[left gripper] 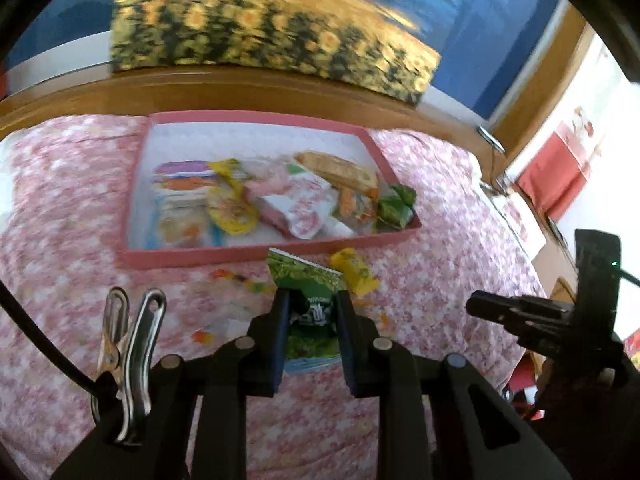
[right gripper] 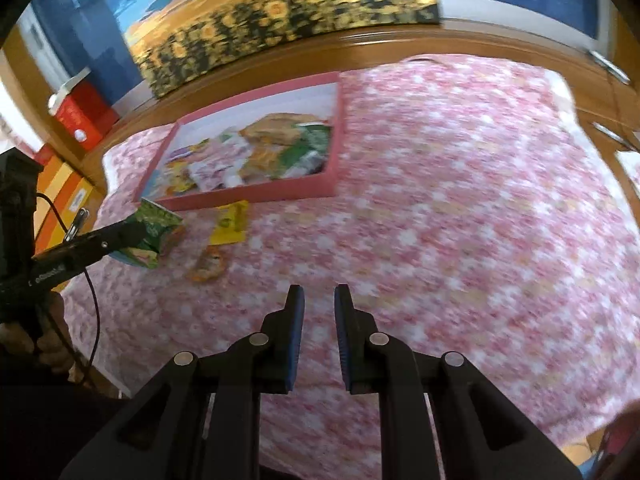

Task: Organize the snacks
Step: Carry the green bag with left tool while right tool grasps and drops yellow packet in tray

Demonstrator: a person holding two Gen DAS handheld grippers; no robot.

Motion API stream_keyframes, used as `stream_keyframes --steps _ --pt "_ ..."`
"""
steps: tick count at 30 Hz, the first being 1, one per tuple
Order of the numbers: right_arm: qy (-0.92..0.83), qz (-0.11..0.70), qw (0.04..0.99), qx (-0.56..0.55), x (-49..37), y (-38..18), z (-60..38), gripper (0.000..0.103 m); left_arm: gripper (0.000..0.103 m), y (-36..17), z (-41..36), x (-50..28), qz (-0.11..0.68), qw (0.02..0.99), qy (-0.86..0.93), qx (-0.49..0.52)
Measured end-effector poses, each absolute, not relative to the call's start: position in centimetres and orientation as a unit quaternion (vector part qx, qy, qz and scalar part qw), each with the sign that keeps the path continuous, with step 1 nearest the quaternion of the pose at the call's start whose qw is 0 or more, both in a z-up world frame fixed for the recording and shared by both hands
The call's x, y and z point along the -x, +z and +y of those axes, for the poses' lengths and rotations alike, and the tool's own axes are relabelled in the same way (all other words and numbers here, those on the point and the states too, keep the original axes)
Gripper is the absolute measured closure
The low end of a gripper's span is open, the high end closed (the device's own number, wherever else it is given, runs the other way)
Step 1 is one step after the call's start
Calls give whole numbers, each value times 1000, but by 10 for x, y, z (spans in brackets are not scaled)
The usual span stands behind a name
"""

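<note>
My left gripper (left gripper: 312,295) is shut on a green snack packet (left gripper: 306,276), pinching its middle just in front of the pink tray (left gripper: 240,255). The right wrist view shows the same packet (right gripper: 160,228) in the left gripper (right gripper: 138,232), lifted a little off the cloth. The tray (right gripper: 256,197) holds several wrapped snacks. A yellow packet (right gripper: 230,222) and a small orange one (right gripper: 208,264) lie loose on the cloth near it. My right gripper (right gripper: 319,300) hovers over bare cloth, narrowly open with nothing between its pads. It also shows at the right edge of the left wrist view (left gripper: 476,306).
A pink floral cloth (right gripper: 460,200) covers the surface. A sunflower painting (left gripper: 260,28) leans behind a wooden edge (left gripper: 240,88). A red box (right gripper: 82,120) stands at the far left. A metal clip (left gripper: 128,356) with a black cable hangs beside my left gripper. Small orange wrappers (left gripper: 240,280) dot the cloth.
</note>
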State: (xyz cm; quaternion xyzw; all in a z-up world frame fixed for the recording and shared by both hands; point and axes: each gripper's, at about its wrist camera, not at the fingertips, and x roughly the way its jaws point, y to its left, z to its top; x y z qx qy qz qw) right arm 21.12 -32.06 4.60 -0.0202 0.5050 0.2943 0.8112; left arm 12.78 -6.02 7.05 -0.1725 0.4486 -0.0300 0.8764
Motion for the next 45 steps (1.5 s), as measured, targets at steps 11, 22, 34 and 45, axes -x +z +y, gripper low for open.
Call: stream_keyframes --steps 11,22,34,45 --pt "399 507 764 9 -229 37 -263 76 80 70 -5 -80 438 868 73 223" --pt "394 520 752 97 -245 11 -208 81 80 65 20 -66 439 857 114 246" --pt "394 485 776 81 -230 34 -234 99 80 63 7 -99 449 864 58 222" --pt "360 461 810 32 -215 56 -271 99 80 60 -20 -131 463 865 -24 194"
